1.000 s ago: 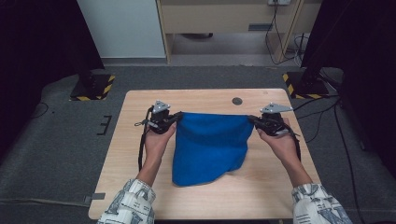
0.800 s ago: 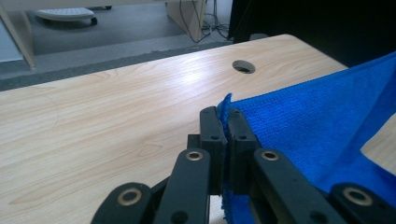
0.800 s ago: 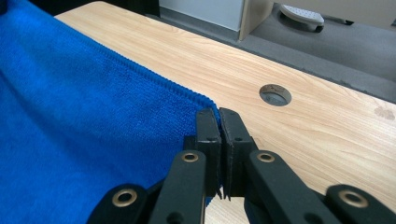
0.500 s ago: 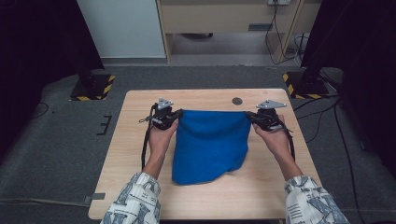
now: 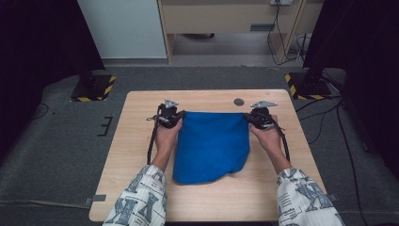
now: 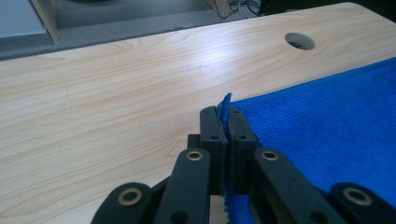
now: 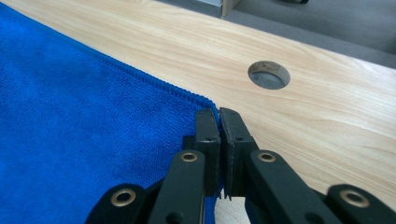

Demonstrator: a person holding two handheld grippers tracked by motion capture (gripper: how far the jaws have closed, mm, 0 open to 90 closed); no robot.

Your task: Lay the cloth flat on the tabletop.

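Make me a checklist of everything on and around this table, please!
Surface: pale wooden table with a round hole.
Job's things: blue fluffy cloth, far edge stretched straight, near edge rumpled.
Clutter: nothing seen.
Grippers: left claw shut on the cloth's far left corner; right claw shut on its far right corner.
Cables: black cable trails from the left claw; more lie on the floor.
Surroundings: grey carpet, striped stand bases.
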